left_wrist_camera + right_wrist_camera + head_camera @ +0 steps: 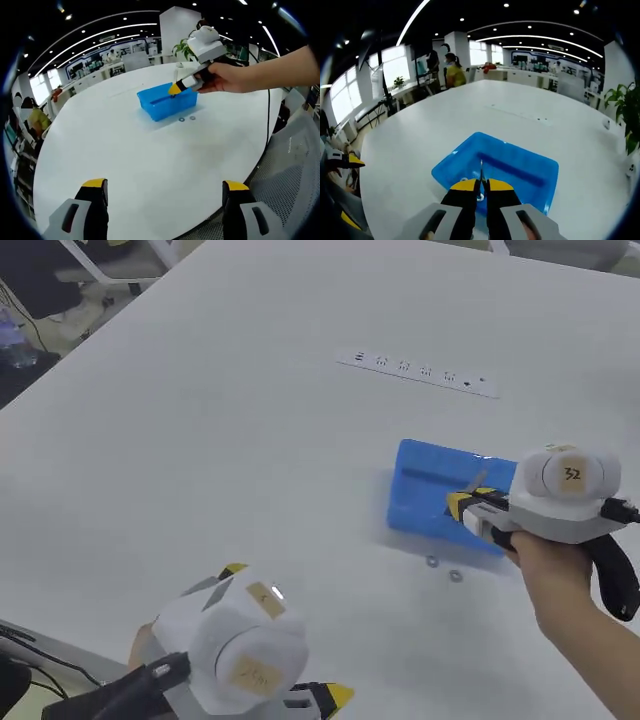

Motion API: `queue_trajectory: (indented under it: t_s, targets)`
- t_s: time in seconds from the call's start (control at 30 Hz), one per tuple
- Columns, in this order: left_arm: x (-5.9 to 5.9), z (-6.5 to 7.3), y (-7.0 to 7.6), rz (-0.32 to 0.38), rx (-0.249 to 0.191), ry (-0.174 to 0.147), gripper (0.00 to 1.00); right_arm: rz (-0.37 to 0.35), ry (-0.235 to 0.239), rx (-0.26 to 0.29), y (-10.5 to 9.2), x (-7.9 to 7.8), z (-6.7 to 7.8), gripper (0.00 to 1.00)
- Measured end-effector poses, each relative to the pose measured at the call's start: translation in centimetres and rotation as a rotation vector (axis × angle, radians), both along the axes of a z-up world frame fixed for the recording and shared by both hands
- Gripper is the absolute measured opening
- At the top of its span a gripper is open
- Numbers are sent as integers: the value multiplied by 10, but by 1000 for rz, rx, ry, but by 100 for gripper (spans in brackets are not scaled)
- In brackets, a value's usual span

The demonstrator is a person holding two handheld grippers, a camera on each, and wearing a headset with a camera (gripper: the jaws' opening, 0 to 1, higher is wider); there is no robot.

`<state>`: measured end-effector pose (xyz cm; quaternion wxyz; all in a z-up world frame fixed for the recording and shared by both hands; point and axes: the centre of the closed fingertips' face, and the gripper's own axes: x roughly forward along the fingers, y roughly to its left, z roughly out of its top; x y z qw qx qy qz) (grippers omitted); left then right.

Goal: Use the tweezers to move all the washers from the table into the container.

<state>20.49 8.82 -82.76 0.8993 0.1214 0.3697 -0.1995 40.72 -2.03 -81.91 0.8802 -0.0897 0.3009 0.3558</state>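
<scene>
Left tongs [287, 632] nearest, jaws spread wide, empty, well apart from the work. Blue container [420, 510] sits right under the right tongs [462, 505]; two washers [432, 561] lie on the worktop [200, 440] just short of them, beside the container wall. Right tongs clenched on the tweezers [481, 172], points over the container; can't tell if a washer is pinched. Next pick: drop in steep, nip one rim, clear the wall before releasing.

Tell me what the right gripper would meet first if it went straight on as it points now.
Probably the floor of the blue container, just ahead of the tweezers the right gripper holds.
</scene>
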Motion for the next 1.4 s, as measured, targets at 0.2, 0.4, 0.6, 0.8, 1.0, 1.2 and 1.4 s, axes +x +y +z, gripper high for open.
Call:
queue_trajectory:
  t_s: [0.2,0.4,0.6,0.8,1.0,1.2,1.4]
  targets:
    - [-1,-1,-1,-9,3,2,97,0,6,-3,-1,-1,0,3]
    - [-1,-1,-1,-7,1,7,97,-1,-2,-20,-5,-1,2,3]
    - [-1,-1,-1,-11,5,4,97,-17,-22,11,-7,0,17,3]
    - [-1,-2,-1,-12,10,5,97,-18,-64,42,-7,-3,37,3]
    - [-2,-3,-1,-20,18,9,97,-22,-104,101,-6,-10,63,3]
    - [-2,-2,-1,-16,17,6,97,-13,-129,130,-5,-19,78,3]
    - [-1,-2,0,-16,19,5,97,-15,-130,158,-6,-26,84,3]
